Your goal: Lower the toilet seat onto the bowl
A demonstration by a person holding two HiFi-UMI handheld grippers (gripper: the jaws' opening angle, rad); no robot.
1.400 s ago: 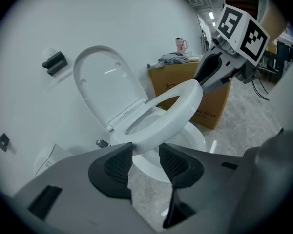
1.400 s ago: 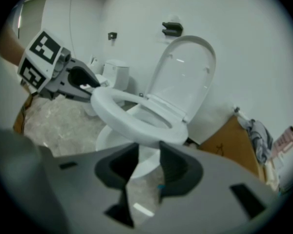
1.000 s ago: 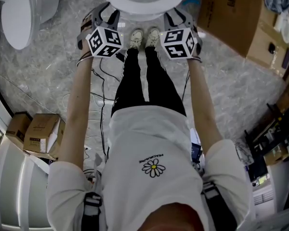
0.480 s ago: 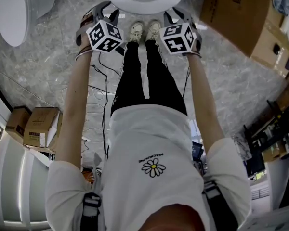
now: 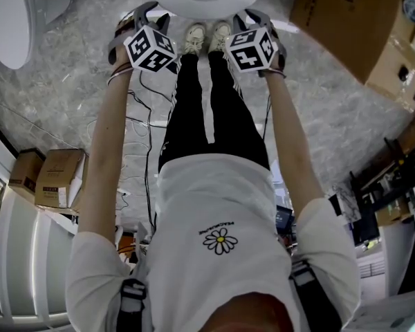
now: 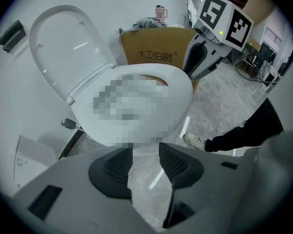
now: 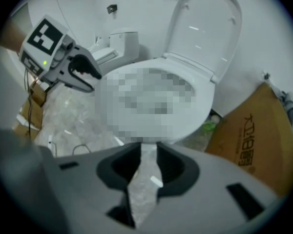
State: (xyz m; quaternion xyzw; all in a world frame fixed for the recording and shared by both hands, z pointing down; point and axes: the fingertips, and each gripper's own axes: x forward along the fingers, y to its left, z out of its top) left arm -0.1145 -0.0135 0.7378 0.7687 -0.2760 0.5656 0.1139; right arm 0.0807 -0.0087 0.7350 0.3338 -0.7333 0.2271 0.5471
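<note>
The toilet seat (image 6: 181, 94) lies flat on the bowl (image 6: 156, 139), with the lid (image 6: 63, 48) upright behind, so the job looks finished. The left tongs (image 6: 145, 162) hang spread and empty at its near rim. The right tongs (image 7: 147, 165), gapped and empty, have just been narrowing.

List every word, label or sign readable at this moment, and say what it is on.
"大卫伯爵": printed on the brown cardboard box.
Line of print above the daisy on the white T-shirt: too small to read.
</note>
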